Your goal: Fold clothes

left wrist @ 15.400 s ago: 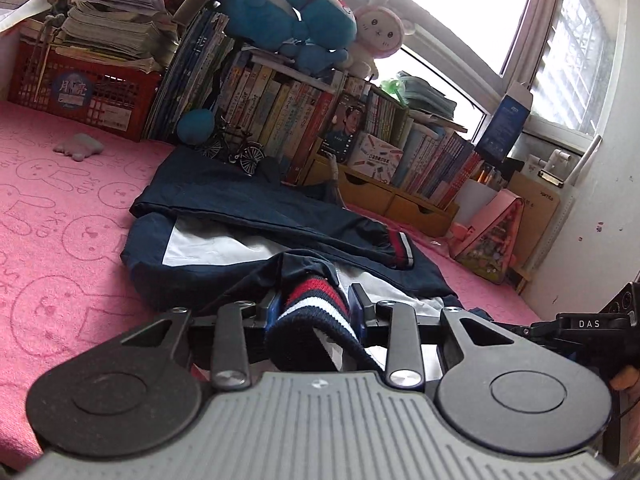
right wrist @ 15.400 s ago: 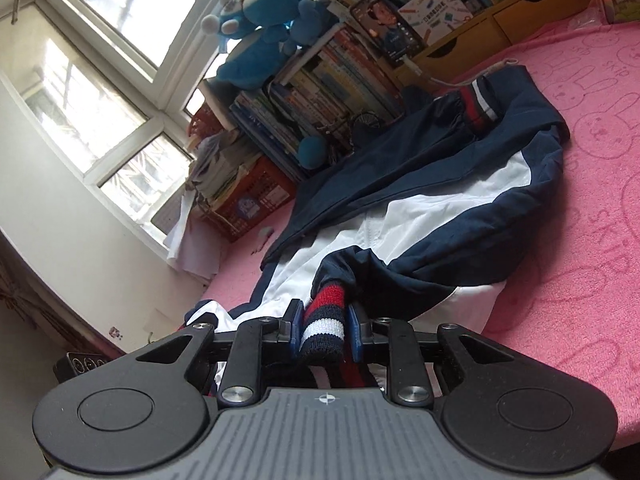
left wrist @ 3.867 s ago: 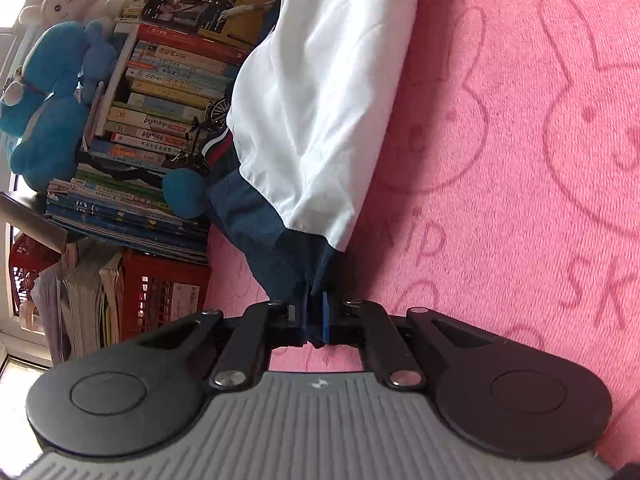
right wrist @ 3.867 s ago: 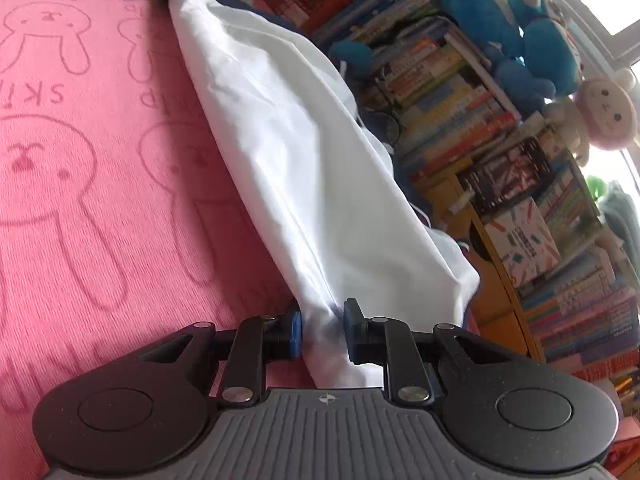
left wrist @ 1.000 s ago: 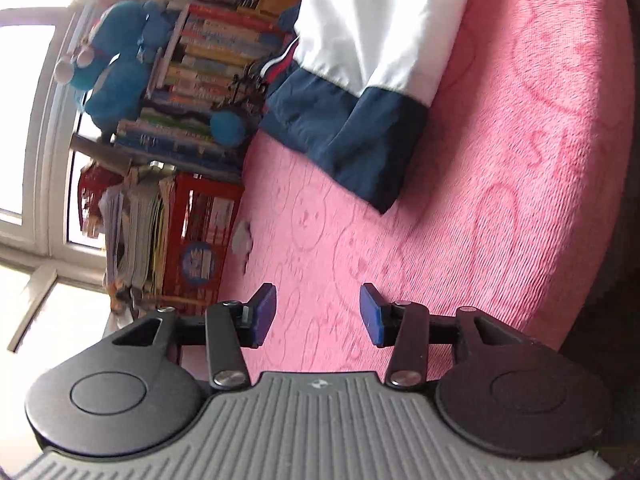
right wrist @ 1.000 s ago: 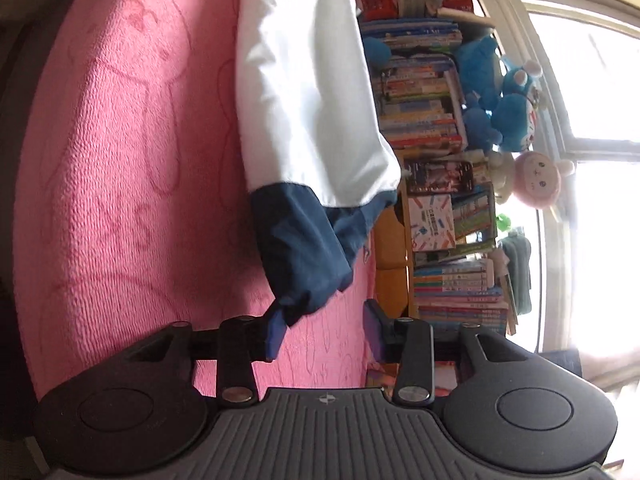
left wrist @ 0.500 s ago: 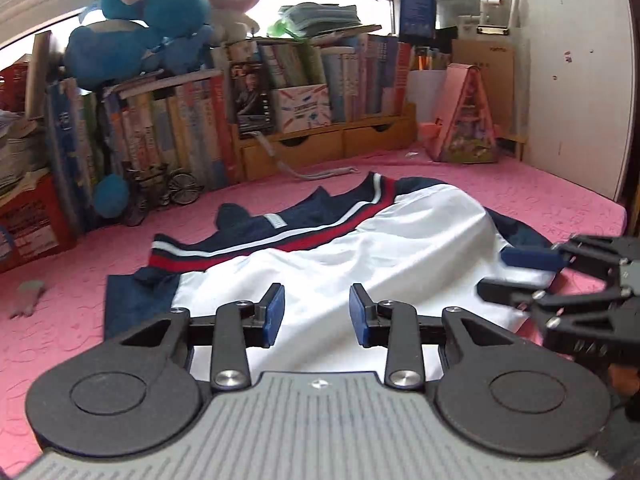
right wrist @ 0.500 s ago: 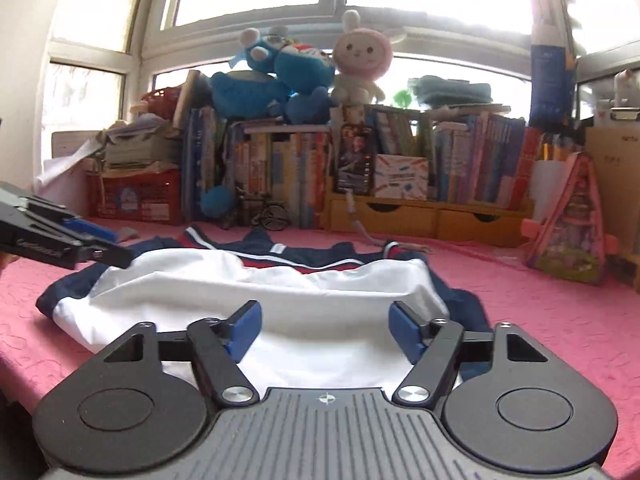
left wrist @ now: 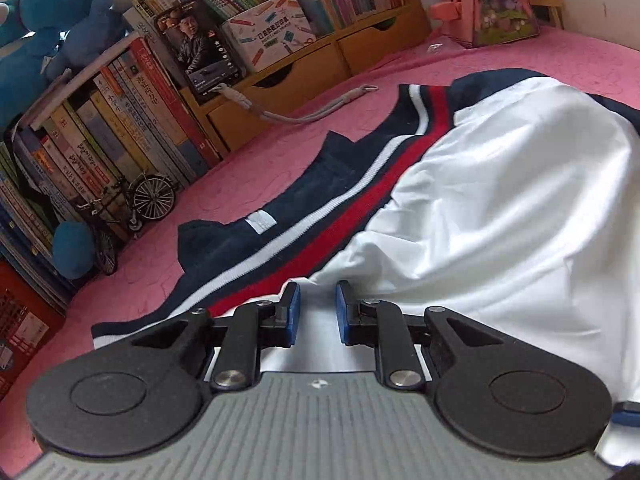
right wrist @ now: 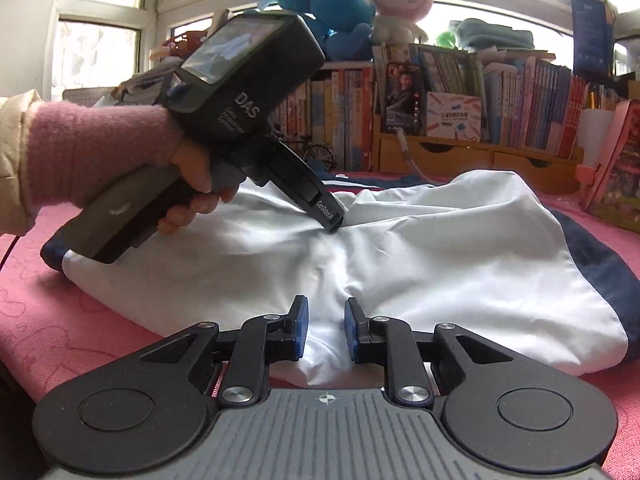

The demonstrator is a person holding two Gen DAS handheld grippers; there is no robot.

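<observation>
Right wrist view: pink bedspread (right wrist: 72, 320) with rabbit outlines covers the work surface; behind it a row of books (right wrist: 512, 104) over wooden drawer units (right wrist: 472, 156), plush toys (right wrist: 344, 4) on top, bright windows (right wrist: 120, 12) beyond. Jacket (right wrist: 420, 264) lies flat on the bedspread, white panel uppermost, navy edge showing at the right side. Right gripper (right wrist: 325, 326) sits low at the near hem, jaws apart, blue pads either side of a raised white fold, not closed on it. Left gripper (right wrist: 335, 222), held in a hand (right wrist: 192, 184) with a pink knit cuff (right wrist: 92, 152), points tip-down onto the white panel near its middle; fabric puckers around the tip. Left wrist view: left gripper (left wrist: 317, 308) jaws apart, white cloth between the pads without being pinched. Navy collar with red and white stripes (left wrist: 320, 220) lies just beyond the fingertips, toward the bookshelf. Miniature bicycle (left wrist: 128, 216) stands at the foot of the books; a grey cord (left wrist: 312, 112) trails across the bedspread past the collar.
</observation>
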